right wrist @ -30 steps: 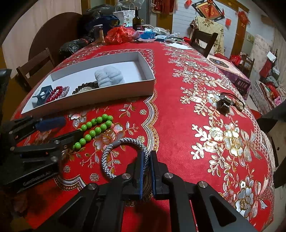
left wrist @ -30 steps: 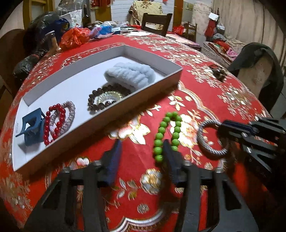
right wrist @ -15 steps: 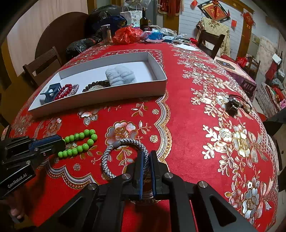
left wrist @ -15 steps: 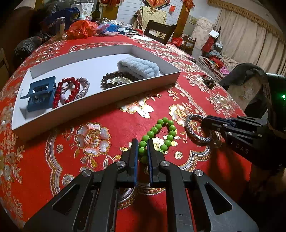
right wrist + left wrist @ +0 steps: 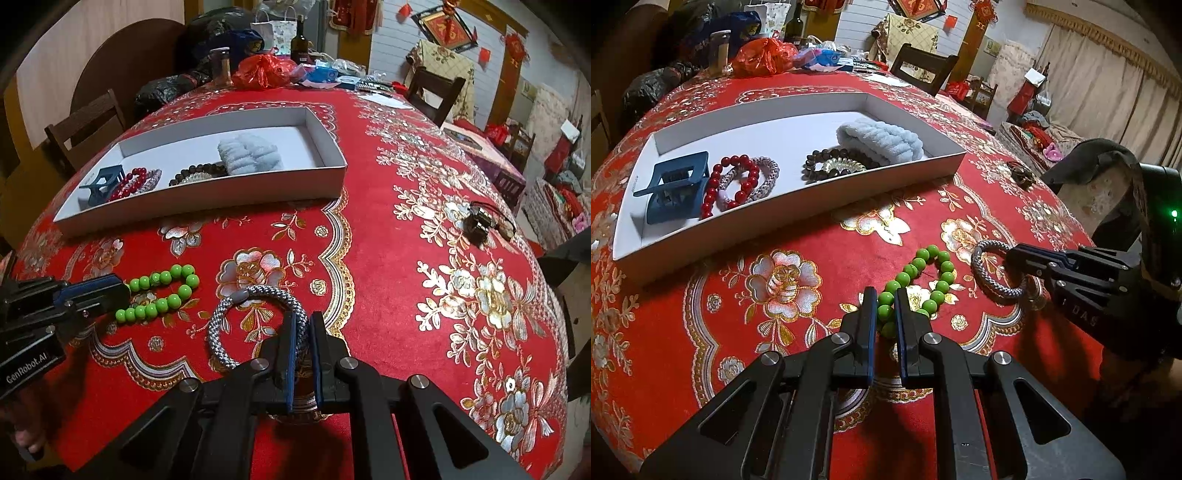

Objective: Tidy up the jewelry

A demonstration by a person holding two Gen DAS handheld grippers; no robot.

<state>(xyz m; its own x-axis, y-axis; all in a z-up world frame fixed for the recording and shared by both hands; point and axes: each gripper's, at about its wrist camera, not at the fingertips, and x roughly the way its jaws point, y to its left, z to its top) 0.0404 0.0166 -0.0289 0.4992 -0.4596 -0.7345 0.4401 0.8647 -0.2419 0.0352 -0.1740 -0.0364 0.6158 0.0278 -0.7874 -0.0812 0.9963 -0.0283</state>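
My left gripper (image 5: 885, 295) is shut on the near end of a green bead bracelet (image 5: 919, 275), which also shows in the right wrist view (image 5: 159, 291). My right gripper (image 5: 301, 321) is shut on a grey braided rope bracelet (image 5: 251, 321), seen from the left wrist too (image 5: 993, 271). Both bracelets hang at or just above the red tablecloth. The white tray (image 5: 798, 221) lies beyond, holding a blue hair claw (image 5: 674, 186), a red bead bracelet (image 5: 733, 184), a dark bead bracelet (image 5: 827, 164) and a pale blue scrunchie (image 5: 882, 142).
A dark hair tie with a clasp (image 5: 484, 225) lies on the cloth to the right. Bags, a bottle (image 5: 300, 40) and clutter crowd the table's far end. Wooden chairs (image 5: 86, 125) stand around the table.
My left gripper closed on the green bead bracelet and drew back with it. My right gripper stayed shut on the grey rope bracelet. Both pulled away from the tray slightly.
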